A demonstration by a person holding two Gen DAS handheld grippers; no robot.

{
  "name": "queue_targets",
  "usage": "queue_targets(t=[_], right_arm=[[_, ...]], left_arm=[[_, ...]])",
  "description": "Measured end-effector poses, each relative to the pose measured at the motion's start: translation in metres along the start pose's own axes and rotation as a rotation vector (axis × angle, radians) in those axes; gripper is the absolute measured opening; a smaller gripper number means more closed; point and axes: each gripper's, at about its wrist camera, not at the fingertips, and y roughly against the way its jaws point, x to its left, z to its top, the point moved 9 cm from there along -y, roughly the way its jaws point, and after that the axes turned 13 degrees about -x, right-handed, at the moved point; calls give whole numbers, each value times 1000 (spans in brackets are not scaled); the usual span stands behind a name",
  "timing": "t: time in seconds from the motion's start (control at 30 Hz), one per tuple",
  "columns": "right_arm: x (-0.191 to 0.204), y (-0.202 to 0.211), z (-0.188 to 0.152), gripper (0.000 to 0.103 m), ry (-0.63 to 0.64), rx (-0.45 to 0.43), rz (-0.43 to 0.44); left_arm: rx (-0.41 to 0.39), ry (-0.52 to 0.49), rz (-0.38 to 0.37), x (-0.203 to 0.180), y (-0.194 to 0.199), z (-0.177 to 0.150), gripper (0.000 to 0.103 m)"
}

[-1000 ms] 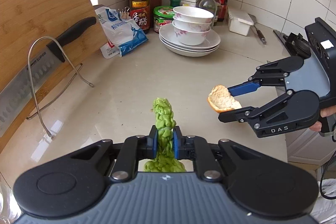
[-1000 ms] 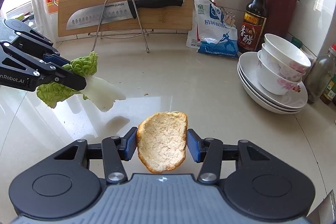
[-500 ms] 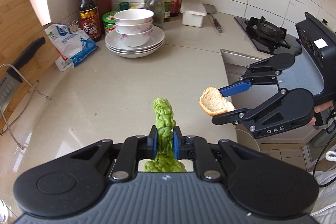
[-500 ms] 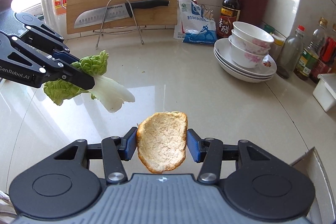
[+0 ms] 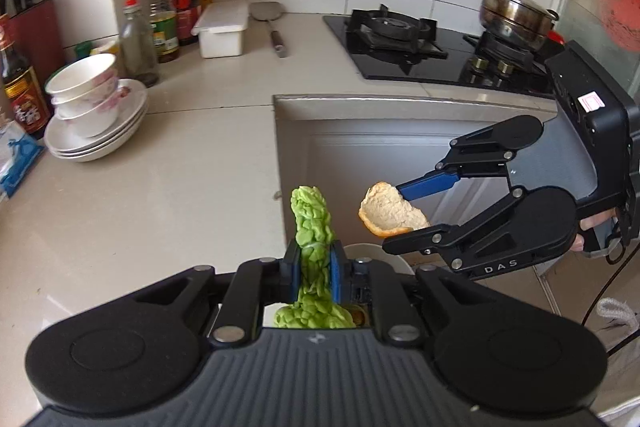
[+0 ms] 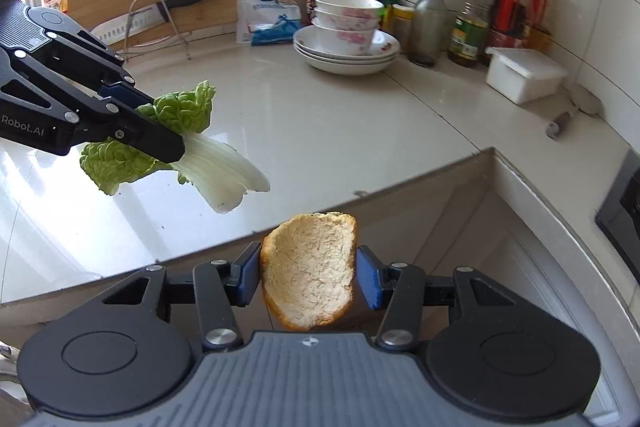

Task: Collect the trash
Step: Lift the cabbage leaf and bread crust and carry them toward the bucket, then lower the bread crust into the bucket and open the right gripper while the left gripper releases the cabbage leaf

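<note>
We see the left gripper (image 5: pixel 314 269) pinching a green leaf (image 5: pixel 313 227) tight, up in the air at the edge of the counter (image 5: pixel 160 187). The right gripper (image 6: pixel 308 277) pinches an orange peel (image 6: pixel 310 273) by its 2 sides, past the counter edge. Leaf and peel hang near each other, not touching.

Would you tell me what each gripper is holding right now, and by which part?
Left gripper: cabbage leaf, pinched where green meets white stalk. Right gripper: orange peel, clamped across its side edges.
</note>
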Motion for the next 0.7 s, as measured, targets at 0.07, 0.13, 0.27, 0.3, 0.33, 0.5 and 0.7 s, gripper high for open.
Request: queue_targets(t=[0.07, 0.13, 0.27, 0.3, 0.33, 0.5, 0.7], right_arm=[[-14, 11, -11, 55, -31, 1, -36], [-28, 22, -22, 55, -60, 3, -68], [-48, 42, -41, 55, -100, 7, -125], [-53, 46, -47, 55, -111, 10, -138], [-58, 50, -52, 55, -120, 13, -148], [-79, 63, -78, 55, -167, 34, -201], [-96, 64, -101, 55, -201, 64, -225]], left_arm=[[8, -21, -37, -18, -14, 3, 12], [17, -34, -71, -34, -29, 4, 12], [40, -52, -127, -64, -64, 4, 12], [45, -53, -143, -72, -73, 3, 12], [50, -58, -156, -78, -81, 1, 12], [88, -63, -185, -101, -126, -12, 12], [127, -46, -159, -113, -174, -35, 19]])
